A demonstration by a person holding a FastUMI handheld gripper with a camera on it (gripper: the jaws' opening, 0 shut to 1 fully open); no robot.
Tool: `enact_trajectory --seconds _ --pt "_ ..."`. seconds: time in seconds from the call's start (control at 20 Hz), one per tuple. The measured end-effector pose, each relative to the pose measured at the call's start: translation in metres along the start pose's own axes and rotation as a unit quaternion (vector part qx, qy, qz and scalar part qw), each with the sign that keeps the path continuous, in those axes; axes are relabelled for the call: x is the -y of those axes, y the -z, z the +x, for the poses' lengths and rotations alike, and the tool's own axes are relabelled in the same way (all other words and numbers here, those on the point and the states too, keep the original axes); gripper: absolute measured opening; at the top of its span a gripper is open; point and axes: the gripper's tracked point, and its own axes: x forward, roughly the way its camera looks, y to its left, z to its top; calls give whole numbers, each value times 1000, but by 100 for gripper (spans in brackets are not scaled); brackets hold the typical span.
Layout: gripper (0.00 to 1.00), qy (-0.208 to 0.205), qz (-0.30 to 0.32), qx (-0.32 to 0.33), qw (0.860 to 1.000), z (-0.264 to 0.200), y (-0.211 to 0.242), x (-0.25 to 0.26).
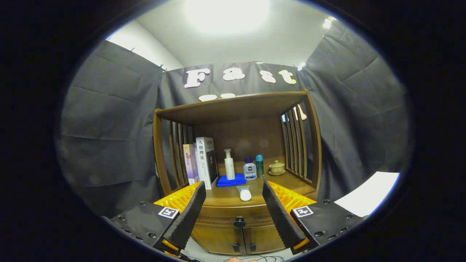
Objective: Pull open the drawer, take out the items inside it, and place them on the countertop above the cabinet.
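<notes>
Straight ahead: drawer knob (239, 221) centred between fingers of gripper (234, 214), beyond tips; drawer (233, 218) closed; jaws wide apart, empty.

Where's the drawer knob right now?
In the gripper view, the drawer knob sits centred on the closed drawer front, between and beyond the open gripper fingers, below the white tube on the countertop.

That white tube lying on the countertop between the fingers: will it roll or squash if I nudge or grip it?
The white tube lies on its side on the countertop, cap toward the open gripper, so a sideways nudge would probably roll it. It looks like a soft squeeze tube, so it likely dents under grip. It is probably light.
</notes>
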Motion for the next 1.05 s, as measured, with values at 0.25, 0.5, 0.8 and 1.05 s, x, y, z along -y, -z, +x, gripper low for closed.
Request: enact_trajectory --seconds 0.25,0.5,0.8,1.05 --pt "98 5 -23 25 999 -18 -33 -1" --pt "98 10 -10 24 1000 -21 -34 9" --pt "98 9 -40 6 999 -32 -11 19" --pt "98 5 -12 10 1000 -36 -11 26"
